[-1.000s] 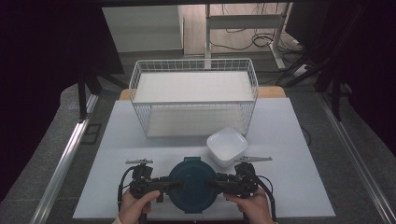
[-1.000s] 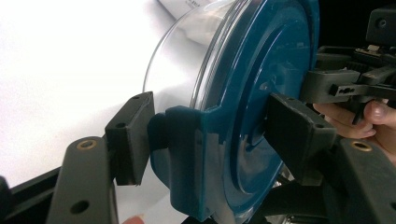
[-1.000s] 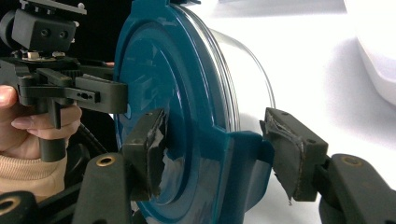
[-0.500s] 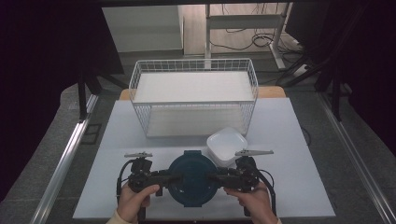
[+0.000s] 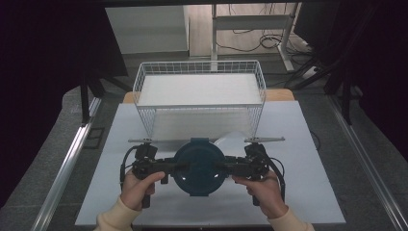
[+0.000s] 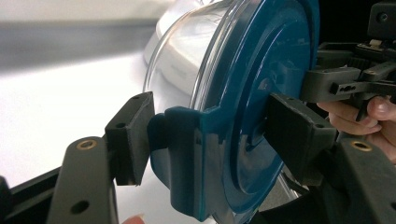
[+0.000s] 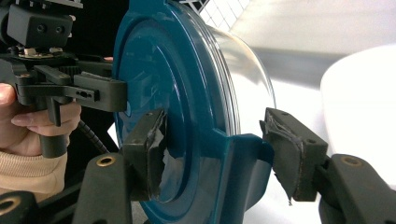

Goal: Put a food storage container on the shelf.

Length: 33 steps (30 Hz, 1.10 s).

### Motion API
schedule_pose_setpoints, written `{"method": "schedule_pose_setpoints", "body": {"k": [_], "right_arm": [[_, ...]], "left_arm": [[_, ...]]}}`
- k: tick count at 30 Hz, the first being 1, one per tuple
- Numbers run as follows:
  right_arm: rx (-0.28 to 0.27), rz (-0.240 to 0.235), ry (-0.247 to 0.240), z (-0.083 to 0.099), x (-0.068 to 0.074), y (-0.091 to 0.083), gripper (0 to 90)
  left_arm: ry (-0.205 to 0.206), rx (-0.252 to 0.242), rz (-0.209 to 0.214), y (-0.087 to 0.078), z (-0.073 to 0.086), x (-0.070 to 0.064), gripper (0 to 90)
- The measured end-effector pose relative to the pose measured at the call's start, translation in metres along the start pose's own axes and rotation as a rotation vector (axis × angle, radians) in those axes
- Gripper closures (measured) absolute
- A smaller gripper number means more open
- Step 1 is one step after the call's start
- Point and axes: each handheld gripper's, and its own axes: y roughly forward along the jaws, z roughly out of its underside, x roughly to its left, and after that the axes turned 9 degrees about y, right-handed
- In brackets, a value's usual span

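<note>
Dark blue plastic forms the round lid (image 5: 198,166) of a clear bowl-shaped container (image 6: 187,70), which is held off the white table (image 5: 308,192), just in front of the white wire basket (image 5: 199,96). In the high view the lid faces up toward the camera, so the container sits upright with its round axis vertical; its two latch tabs point toward the basket and toward the person. The left gripper (image 5: 166,168) clamps the lid's rim from one side, one jaw against the lid's top face, the other under a blue tab (image 6: 180,154). The right gripper (image 5: 231,168) grips the opposite rim the same way. A white rounded bowl (image 5: 231,140) lies between the container and the basket, partly hidden behind the lid.
</note>
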Motion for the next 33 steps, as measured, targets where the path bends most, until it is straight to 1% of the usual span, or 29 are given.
{"method": "schedule_pose_setpoints", "body": {"k": [1,2,4,5,6,7,8,9,10,11,12,15,16,17,20,21,22,25,26,27,28,29,30,31,33], "right_arm": [[-0.004,-0.001,-0.004,-0.006,0.001,-0.001,40.2],[-0.004,-0.001,-0.004,-0.006,0.001,-0.001,40.2],[-0.012,-0.002,-0.009,-0.014,0.004,-0.002,40.2],[-0.012,-0.002,-0.009,-0.014,0.004,-0.002,40.2],[-0.016,0.000,-0.013,-0.019,0.005,-0.004,40.2],[-0.019,0.001,-0.019,-0.022,0.006,-0.004,40.2],[-0.020,0.001,-0.023,-0.024,0.007,-0.005,40.1],[-0.020,0.001,-0.023,-0.024,0.007,-0.005,40.1],[-0.021,0.000,-0.025,-0.028,0.008,-0.006,40.2],[-0.021,0.000,-0.025,-0.028,0.008,-0.006,40.2],[-0.022,-0.001,-0.031,-0.033,0.009,-0.006,40.2],[-0.021,-0.002,-0.033,-0.038,0.010,-0.008,40.1],[-0.021,0.000,-0.038,-0.043,0.012,-0.008,40.1],[-0.021,0.000,-0.038,-0.043,0.012,-0.008,40.1],[-0.019,-0.001,-0.044,-0.051,0.013,-0.009,40.1],[-0.019,-0.001,-0.044,-0.051,0.013,-0.009,40.1],[-0.020,-0.001,-0.045,-0.054,0.015,-0.009,40.2],[-0.023,-0.003,-0.049,-0.058,0.016,-0.009,40.1],[-0.023,-0.005,-0.046,-0.061,0.016,-0.009,40.2],[-0.023,-0.005,-0.046,-0.061,0.016,-0.009,40.2],[-0.021,-0.004,-0.047,-0.064,0.018,-0.010,40.1],[-0.021,-0.004,-0.047,-0.064,0.018,-0.010,40.1],[-0.020,-0.001,-0.053,-0.069,0.019,-0.010,40.1],[-0.020,-0.001,-0.053,-0.069,0.019,-0.010,40.1],[-0.021,-0.001,-0.052,-0.075,0.020,-0.011,40.2]], "left_arm": [[0.000,-0.001,0.000,-0.001,-0.002,0.000,34.1],[0.003,-0.004,-0.003,-0.001,-0.006,0.000,34.1],[0.005,-0.006,-0.002,-0.003,-0.011,0.000,34.1],[0.005,-0.009,-0.002,-0.003,-0.014,0.000,34.1],[0.004,-0.010,0.000,-0.004,-0.019,0.000,34.1],[0.004,-0.010,0.000,-0.004,-0.019,0.000,34.1],[0.009,-0.013,-0.001,-0.006,-0.024,-0.001,34.1],[0.009,-0.013,-0.001,-0.006,-0.024,-0.001,34.1],[0.013,-0.015,-0.004,-0.007,-0.028,-0.001,34.1],[0.013,-0.015,-0.004,-0.007,-0.028,-0.001,34.1],[0.015,-0.016,-0.005,-0.008,-0.033,-0.002,34.1],[0.016,-0.019,-0.005,-0.009,-0.038,-0.002,34.0],[0.017,-0.021,-0.005,-0.009,-0.042,-0.002,34.0],[0.017,-0.021,-0.005,-0.009,-0.042,-0.002,34.0],[0.024,-0.021,-0.010,-0.011,-0.050,-0.002,33.9],[0.024,-0.021,-0.010,-0.011,-0.050,-0.002,33.9],[0.026,-0.021,-0.010,-0.013,-0.054,-0.002,33.9],[0.031,-0.017,-0.012,-0.014,-0.058,-0.001,33.9],[0.037,-0.015,-0.014,-0.015,-0.062,-0.001,33.8],[0.037,-0.015,-0.014,-0.015,-0.062,-0.001,33.8],[0.038,-0.014,-0.012,-0.016,-0.066,-0.001,33.7],[0.038,-0.014,-0.012,-0.016,-0.066,-0.001,33.7],[0.038,-0.015,-0.010,-0.017,-0.071,0.000,33.7],[0.038,-0.015,-0.010,-0.017,-0.071,0.000,33.7],[0.043,-0.018,-0.016,-0.017,-0.078,0.000,33.7]]}}
